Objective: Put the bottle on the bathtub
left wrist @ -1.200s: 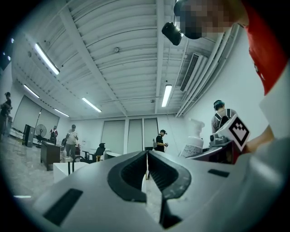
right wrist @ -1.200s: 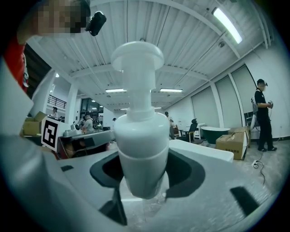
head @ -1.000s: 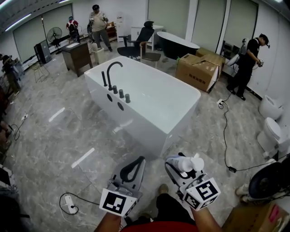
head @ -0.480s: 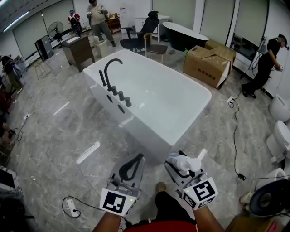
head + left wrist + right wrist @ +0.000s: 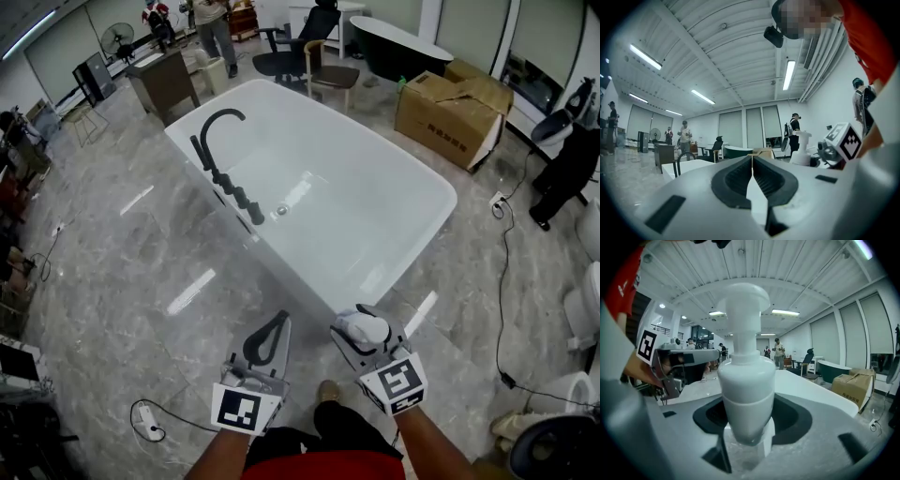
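Note:
A white pump bottle (image 5: 746, 380) sits between the jaws of my right gripper (image 5: 361, 330), which is shut on it; in the head view the white pump bottle (image 5: 361, 327) hovers just short of the near corner of the white bathtub (image 5: 412, 169). The tub's rim (image 5: 820, 394) fills the right gripper view behind the bottle. A black faucet (image 5: 217, 136) with several black knobs stands on the tub's left rim. My left gripper (image 5: 269, 337) is shut and empty, its jaws pressed together (image 5: 752, 180), level with the right one over the floor.
Grey marble floor surrounds the tub. A cardboard box (image 5: 455, 112), a black tub (image 5: 398, 47), an office chair (image 5: 305, 42) and a wooden cabinet (image 5: 164, 84) stand beyond it. Cables (image 5: 502, 281) run along the right floor. People stand at the back and right.
The view has moved forward toward the tub, whose near corner now lies just beyond both grippers. The right gripper keeps hold of the bottle; the left stays shut.

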The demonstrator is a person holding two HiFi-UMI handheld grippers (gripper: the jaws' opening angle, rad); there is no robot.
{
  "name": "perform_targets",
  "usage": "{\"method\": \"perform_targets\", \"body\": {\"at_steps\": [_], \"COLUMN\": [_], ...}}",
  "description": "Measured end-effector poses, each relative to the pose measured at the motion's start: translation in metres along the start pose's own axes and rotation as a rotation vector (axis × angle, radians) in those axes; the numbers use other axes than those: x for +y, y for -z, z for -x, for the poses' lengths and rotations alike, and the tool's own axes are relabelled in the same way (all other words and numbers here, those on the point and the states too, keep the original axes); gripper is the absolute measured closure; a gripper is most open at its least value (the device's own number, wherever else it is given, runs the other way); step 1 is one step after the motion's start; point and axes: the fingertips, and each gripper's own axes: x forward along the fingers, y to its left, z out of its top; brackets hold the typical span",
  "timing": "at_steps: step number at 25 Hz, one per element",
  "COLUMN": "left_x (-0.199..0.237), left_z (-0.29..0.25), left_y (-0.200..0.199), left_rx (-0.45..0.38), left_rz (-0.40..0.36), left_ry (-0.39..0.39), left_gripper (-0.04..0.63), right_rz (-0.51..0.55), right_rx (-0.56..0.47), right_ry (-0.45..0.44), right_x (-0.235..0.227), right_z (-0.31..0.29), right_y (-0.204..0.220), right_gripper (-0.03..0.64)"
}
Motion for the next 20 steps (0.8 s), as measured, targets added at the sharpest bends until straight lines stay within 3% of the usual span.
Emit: {"method": "perform_targets", "body": {"at_steps": [7, 20], "left_x": [0.033, 0.056], "left_z": [-0.054, -0.112], "left_y": [0.034, 0.117], "left_rx": [0.043, 0.119], "left_rz": [0.023, 0.035], "left_ry": [-0.044, 0.029], "left_gripper": [0.581, 0.581], "right_rz": [-0.022, -0.036], "right_rx": [0.096, 0.246], "right_ry": [-0.004, 0.015], "right_x": [-0.044, -0.074], "right_z": [-0.065, -0.151], "right_y": [0.047, 0.172], "right_gripper": [0.371, 0.371]}}
